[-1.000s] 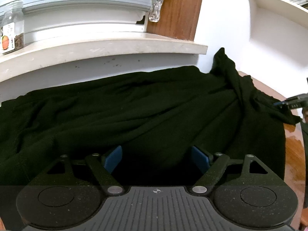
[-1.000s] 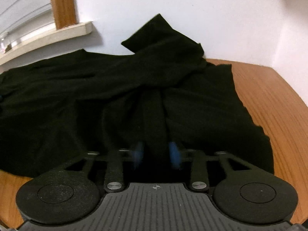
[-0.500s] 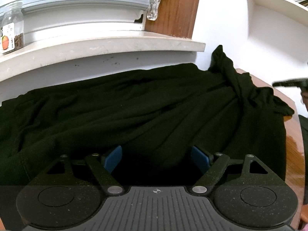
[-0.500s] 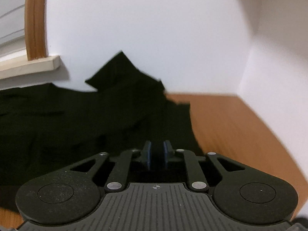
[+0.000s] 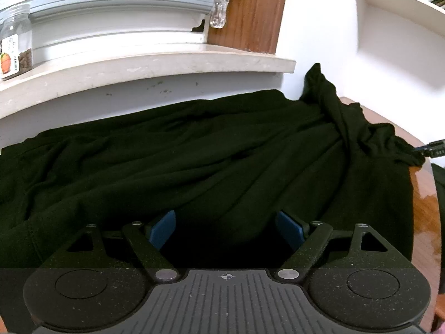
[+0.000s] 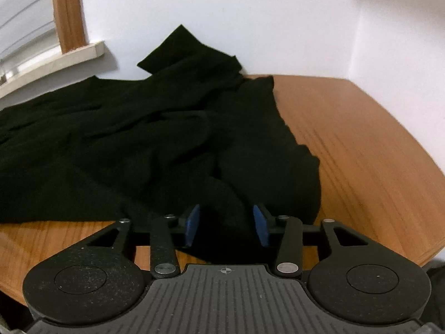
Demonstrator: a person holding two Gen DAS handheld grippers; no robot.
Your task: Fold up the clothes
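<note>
A black garment point(image 5: 211, 167) lies spread and rumpled across the wooden tabletop point(image 6: 361, 150), one end bunched up against the white wall. The left tongs point(image 5: 226, 229) hover over its near edge, tilted downward, blue pads wide apart and clear of the cloth. The right tongs point(image 6: 225, 224), also angled down, have a thick fold between their pads; the jaws have just been closing, and the pads seem to clasp the fold. A stone windowsill point(image 5: 139, 69) carries a glass jar point(image 5: 15, 47)
</note>
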